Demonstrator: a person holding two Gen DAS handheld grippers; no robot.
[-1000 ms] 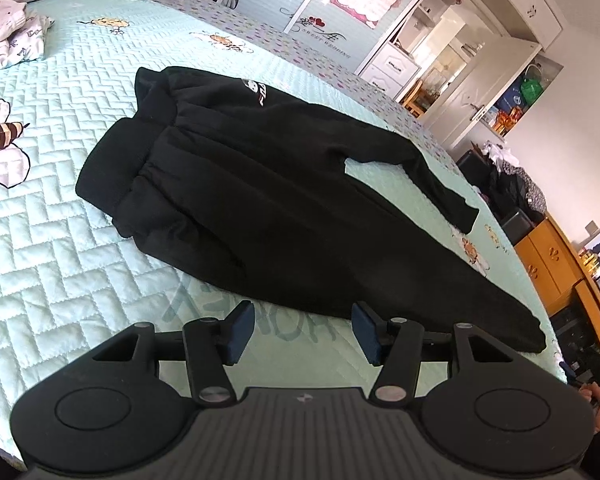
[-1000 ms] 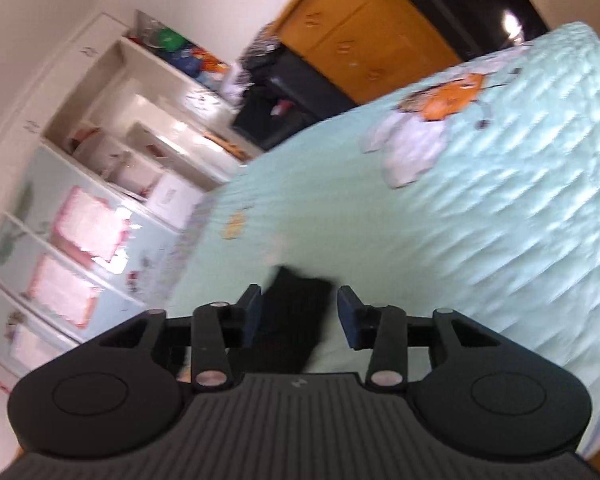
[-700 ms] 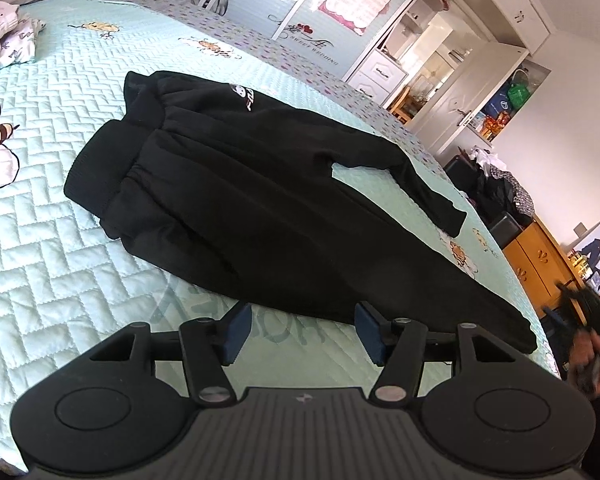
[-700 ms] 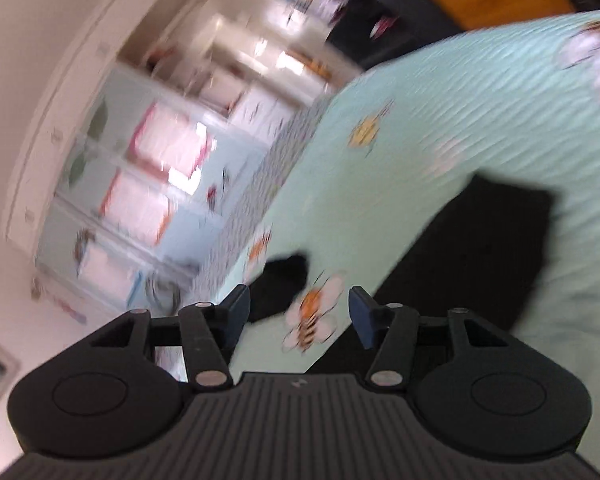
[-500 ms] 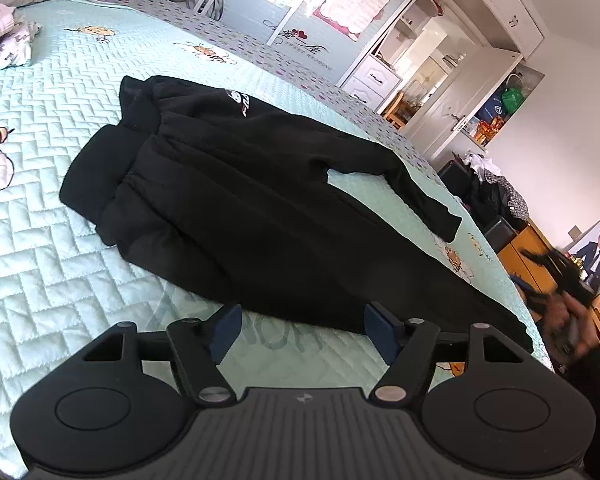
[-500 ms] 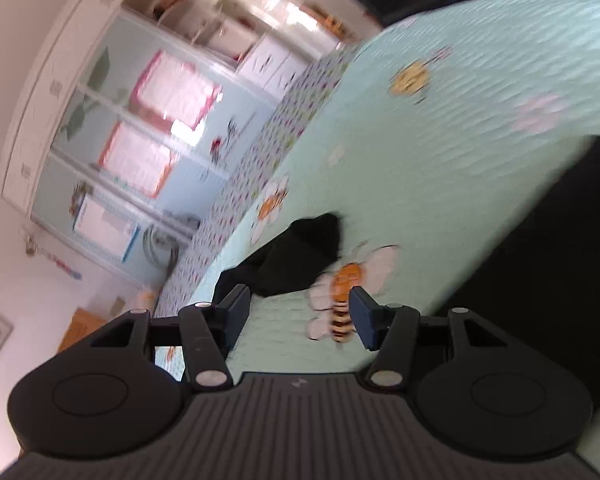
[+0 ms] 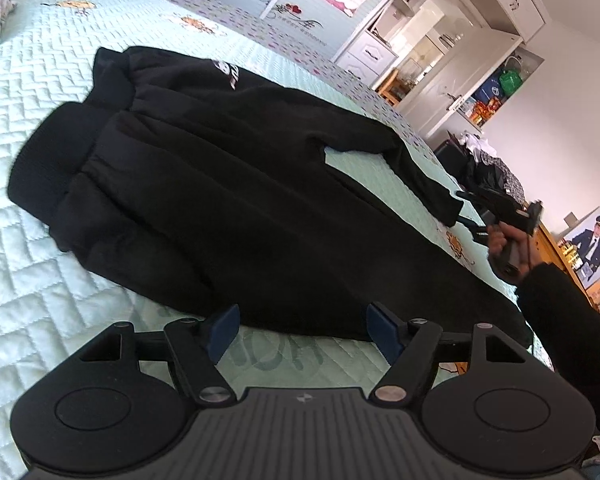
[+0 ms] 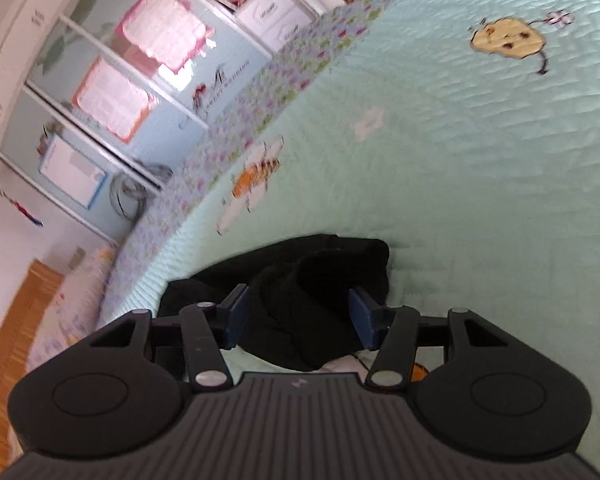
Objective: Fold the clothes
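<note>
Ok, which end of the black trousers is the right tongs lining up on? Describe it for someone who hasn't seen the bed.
On the mint-green quilted bedspread lie black fleece trousers, waistband toward the pillows. The right tongs hang open around the ribbed cuff of the farther leg. Unlike the nearer leg, it ends beside an embroidered bee.
</note>
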